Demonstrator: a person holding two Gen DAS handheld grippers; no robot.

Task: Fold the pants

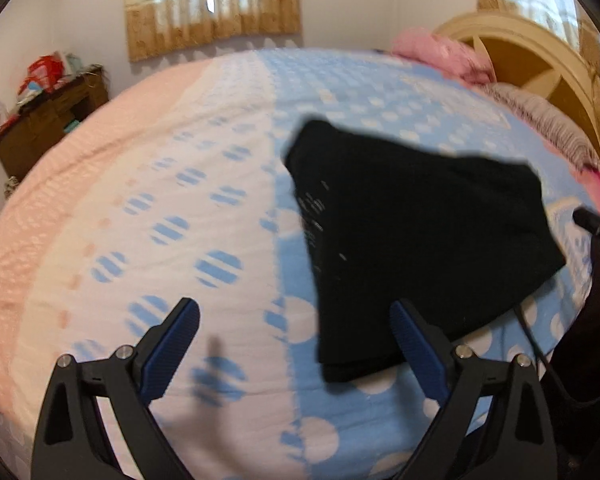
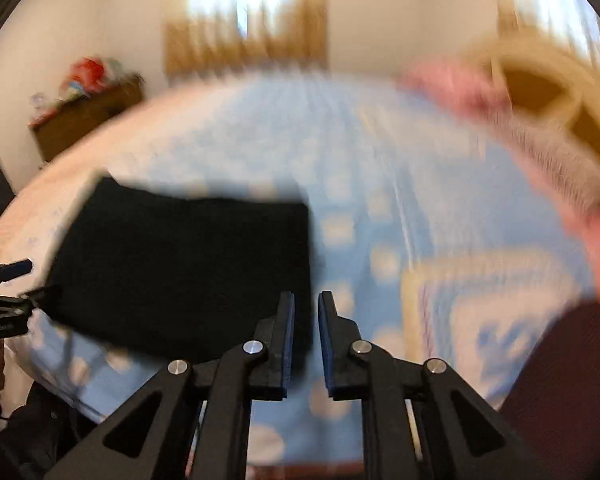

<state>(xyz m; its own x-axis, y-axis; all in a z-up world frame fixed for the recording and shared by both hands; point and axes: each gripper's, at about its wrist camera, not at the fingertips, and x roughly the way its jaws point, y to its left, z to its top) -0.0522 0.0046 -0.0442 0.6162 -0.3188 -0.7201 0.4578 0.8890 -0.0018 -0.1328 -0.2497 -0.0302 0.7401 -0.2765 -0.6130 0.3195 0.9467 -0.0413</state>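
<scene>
The black pants point(image 1: 412, 240) lie folded into a compact stack on the blue and white dotted bedspread point(image 1: 220, 168). My left gripper point(image 1: 296, 312) is wide open and empty above the bed, its right finger just in front of the stack's near edge. In the blurred right wrist view the folded pants point(image 2: 184, 268) lie left of centre. My right gripper point(image 2: 306, 298) hovers by the stack's right near corner with its jaws nearly closed, a narrow gap between them, holding nothing. The left gripper shows at the left edge point(image 2: 8, 280).
A pink pillow point(image 1: 444, 52) and grey fringed blanket point(image 1: 540, 120) lie by the cream headboard point(image 1: 540, 52) at right. A brown cabinet point(image 1: 48, 120) with clutter stands at left. Curtained windows are behind. A black cable point(image 1: 540, 344) runs near the bed's right edge.
</scene>
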